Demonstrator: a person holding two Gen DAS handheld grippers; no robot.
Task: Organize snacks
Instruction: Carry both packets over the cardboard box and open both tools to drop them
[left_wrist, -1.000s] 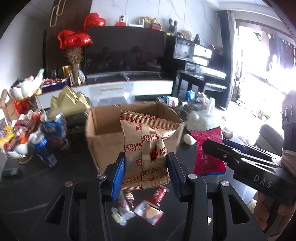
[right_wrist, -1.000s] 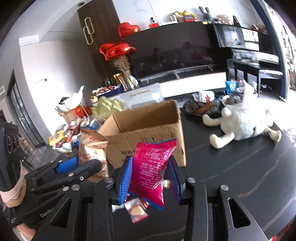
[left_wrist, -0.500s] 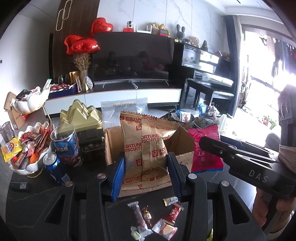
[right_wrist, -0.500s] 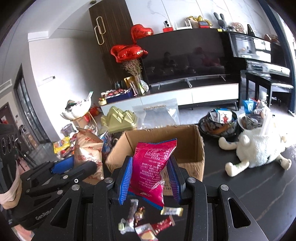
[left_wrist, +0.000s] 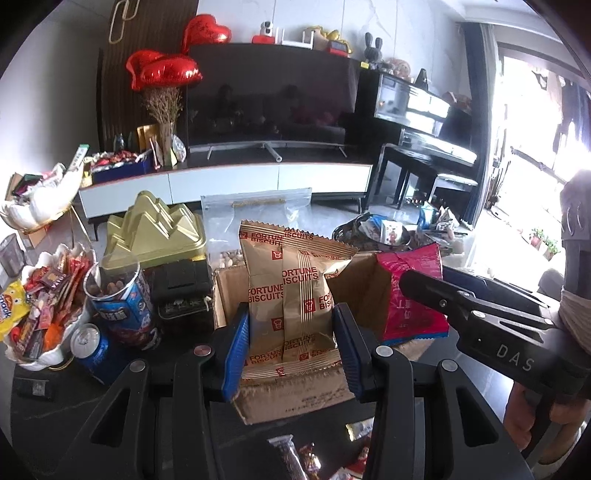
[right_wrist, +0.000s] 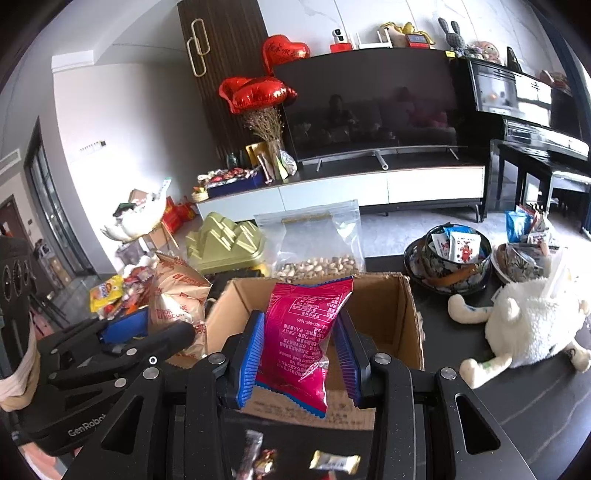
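Two grippers in view, each holding one packet. Left gripper: blue-padded fingers clamped on the lower half of one tan foil packet printed "FORTUNE BISCUITS", packet upright. Right gripper: fingers narrow, pressed on one magenta foil snack packet with a blue bottom seam, also upright.

One open brown cardboard box on the dark surface. In both wrist views the held packets stand in front of and over the box opening; whether they are inside its walls cannot be told.

Counts on the surface: one gold ridged tin, one clear zip bag of nuts, one blue drink can, one blue open-topped snack tub, one white dish heaped with wrapped sweets, one white plush toy, two patterned bowls holding sachets. Several small wrapped sweets lie nearest the camera, below the box; blurred, count uncertain.

Against one second ago: the box sits closer to both cameras, its front wall now just below the fingertips. More of the room behind shows above it. Both grips are unchanged, packets in the same pose between the fingers.
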